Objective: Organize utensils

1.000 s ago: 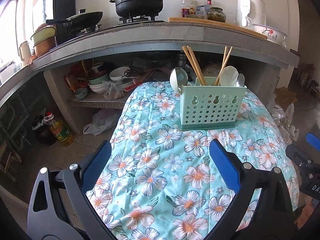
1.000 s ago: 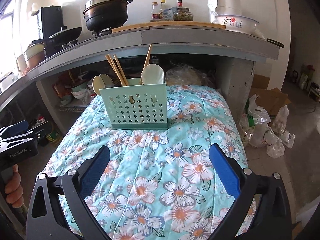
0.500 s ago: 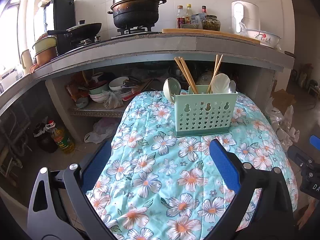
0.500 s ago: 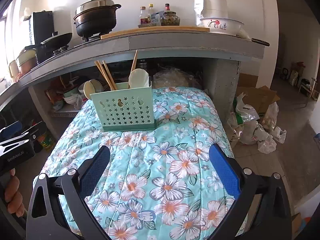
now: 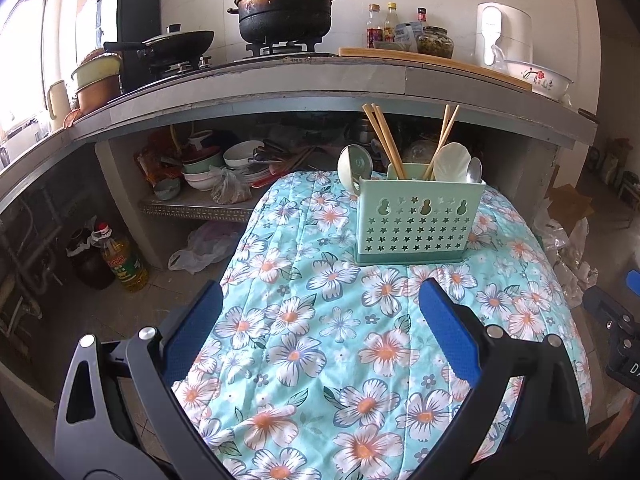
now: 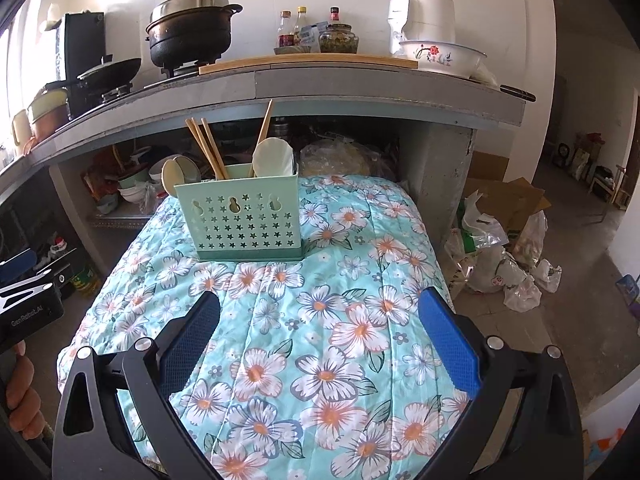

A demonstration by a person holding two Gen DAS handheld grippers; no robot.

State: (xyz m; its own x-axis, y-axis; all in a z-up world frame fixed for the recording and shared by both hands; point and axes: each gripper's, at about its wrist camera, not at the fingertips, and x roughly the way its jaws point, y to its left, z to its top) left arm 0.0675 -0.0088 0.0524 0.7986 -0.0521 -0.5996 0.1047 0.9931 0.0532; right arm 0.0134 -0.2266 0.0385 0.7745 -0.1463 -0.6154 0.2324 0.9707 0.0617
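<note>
Both tongs, left gripper [image 5: 320, 312] and right gripper [image 6: 318, 320], gape empty; the holder [image 5: 416, 222] hides its chopsticks' [image 5: 384, 140] lower ends.

Utensils [image 5: 448, 162] in caddy [image 5: 418, 222] on table [image 5: 320, 360], before counter [image 5: 280, 92]

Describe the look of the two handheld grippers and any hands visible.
Both the left gripper and right gripper have black angular frames with silver bolts and blue textured pads. White lettering marks the left gripper's black body. A bare hand shows below it.

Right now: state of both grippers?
Left gripper: open, holding nothing.
Right gripper: open, holding nothing.
</note>
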